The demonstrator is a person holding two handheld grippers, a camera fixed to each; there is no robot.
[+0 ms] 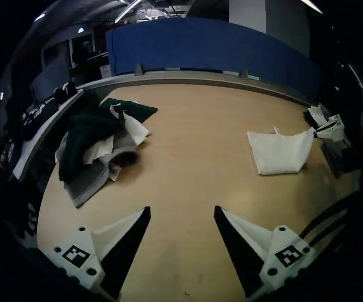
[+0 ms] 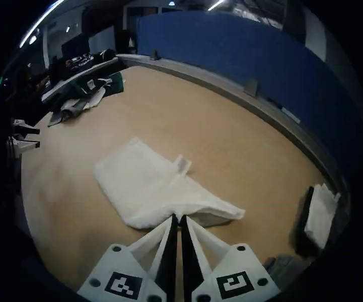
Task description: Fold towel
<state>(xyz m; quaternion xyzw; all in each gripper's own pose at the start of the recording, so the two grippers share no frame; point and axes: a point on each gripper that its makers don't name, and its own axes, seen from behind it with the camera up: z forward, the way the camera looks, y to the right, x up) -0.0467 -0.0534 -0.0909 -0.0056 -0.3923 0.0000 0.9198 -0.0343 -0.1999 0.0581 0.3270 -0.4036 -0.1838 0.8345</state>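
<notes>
Towel [image 2: 146, 186] is lying white and folded over on the table [image 2: 231, 136], well out from the edges, with a small tab [image 2: 182, 163] poking out of its far side. You are working it with the right gripper [image 2: 177, 217]: the two fingers are pressing almost together, only a thin slit between them, and the tips are biting onto the towel's near edge, just beside its pointed right corner. That corner is lying flat and stretching off to the right in the right gripper view.

Your left gripper [image 1: 182, 209] is hanging over bare tabletop with its fingers spread wide and nothing between them. In the left gripper view the towel is sitting ahead and to the right, well apart from those fingers, and its upper right corner is rising to a point against the other gripper at the view's right side.

Off to the left gripper's left, a pile [image 1: 95, 146] of dark green, grey and white cloths is slumping near the table's edge, well apart from the towel. A blue partition [image 1: 206, 45] is running along the far side of the table.

In the right gripper view a stack [image 2: 322, 216] of white folded cloth is sitting at the table's right end beside something dark, which I cannot make out. Desks with screens are showing dimly in the background.
</notes>
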